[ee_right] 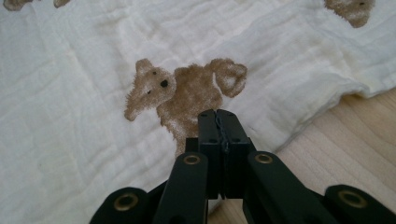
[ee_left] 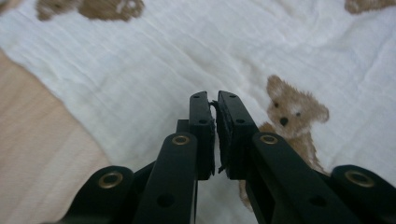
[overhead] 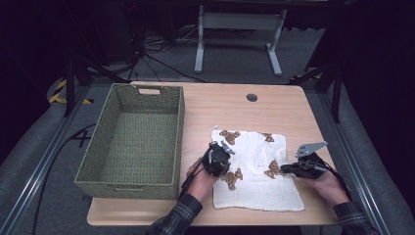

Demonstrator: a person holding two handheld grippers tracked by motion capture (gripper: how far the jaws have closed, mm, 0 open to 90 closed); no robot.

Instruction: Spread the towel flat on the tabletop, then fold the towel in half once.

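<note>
From above, a white bear-print cloth [overhead: 254, 169] lies on the table [overhead: 274, 105] beside a basket [overhead: 134, 139]. Up close, the left gripper [ee_left: 215, 100] and right gripper [ee_right: 218, 116] are closed, empty, over it.

Light from above is falling evenly on the table [overhead: 274, 105], while the far room is sinking into darkness. In both gripper views the near black jaws are blurring softly, and the white cloth [ee_right: 70, 121] is staying bright without glare, casting faint shadows.
</note>
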